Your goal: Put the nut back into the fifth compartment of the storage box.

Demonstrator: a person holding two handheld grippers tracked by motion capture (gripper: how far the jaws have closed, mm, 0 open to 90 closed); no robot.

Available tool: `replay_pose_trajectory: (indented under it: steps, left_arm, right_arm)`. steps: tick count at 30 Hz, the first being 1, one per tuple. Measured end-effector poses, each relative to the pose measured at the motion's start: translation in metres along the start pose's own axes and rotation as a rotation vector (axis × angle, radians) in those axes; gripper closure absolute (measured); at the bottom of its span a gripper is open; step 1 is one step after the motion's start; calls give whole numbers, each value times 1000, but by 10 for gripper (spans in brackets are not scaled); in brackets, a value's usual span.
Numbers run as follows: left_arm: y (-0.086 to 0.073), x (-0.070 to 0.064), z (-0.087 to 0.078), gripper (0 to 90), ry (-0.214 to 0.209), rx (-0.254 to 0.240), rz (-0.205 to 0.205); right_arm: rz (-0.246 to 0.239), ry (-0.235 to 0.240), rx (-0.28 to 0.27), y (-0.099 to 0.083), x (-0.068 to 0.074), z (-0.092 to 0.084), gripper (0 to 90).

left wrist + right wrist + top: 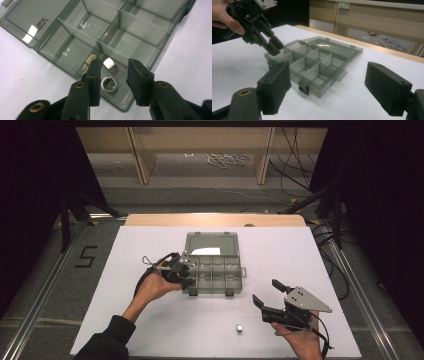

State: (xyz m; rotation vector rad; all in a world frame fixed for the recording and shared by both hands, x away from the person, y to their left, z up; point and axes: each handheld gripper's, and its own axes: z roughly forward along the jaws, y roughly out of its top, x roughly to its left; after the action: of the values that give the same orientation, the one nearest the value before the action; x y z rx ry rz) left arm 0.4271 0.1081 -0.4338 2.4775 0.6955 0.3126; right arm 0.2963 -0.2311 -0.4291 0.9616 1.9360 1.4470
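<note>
White-topped desk (150, 320), dark room. My left hand-held gripper (113, 75) is spread over the organizer box's (212, 265) near-left compartment; two nuts (109, 84) lie inside, loose. One nut (240, 328) left on desk by my right hand-held gripper (267, 295), spread, empty.

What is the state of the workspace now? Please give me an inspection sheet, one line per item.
Surface: white sheet on a wooden table.
Job's things: open compartment box, lid laid back; two metal nuts lie in its corner compartment; one more small metal piece lies on the sheet.
Clutter: nothing seen.
Grippers: left gripper open over the nuts, gripping nothing; right gripper open, empty, beside the box.
Cables: one trails from each gripper; more lie on the floor behind.
Surroundings: dark curtains, wooden frame beyond the table.
</note>
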Motion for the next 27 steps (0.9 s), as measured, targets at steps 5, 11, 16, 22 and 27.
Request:
replay_pose_trajectory:
  steps: [5, 11, 16, 22, 27]
  left_arm:
    - [1, -9, -7, 516, -6, 0, 3]
    - [1, -27, -17, 407, -9, -34, 22]
    - [6, -42, -21, 367, -39, -43, 42]
    - [12, -61, -19, 343, -72, -51, 84]
    - [14, -74, -15, 319, -95, -57, 123]
  right_arm:
    - [-4, -10, 15, 1, 0, -2, 213]
    - [-4, -16, 20, 1, -1, -2, 212]
    - [-5, -15, 14, 1, -1, -2, 212]
    - [-3, -21, 9, 0, -2, -2, 212]
    - [-3, -20, 12, 0, -1, -2, 212]
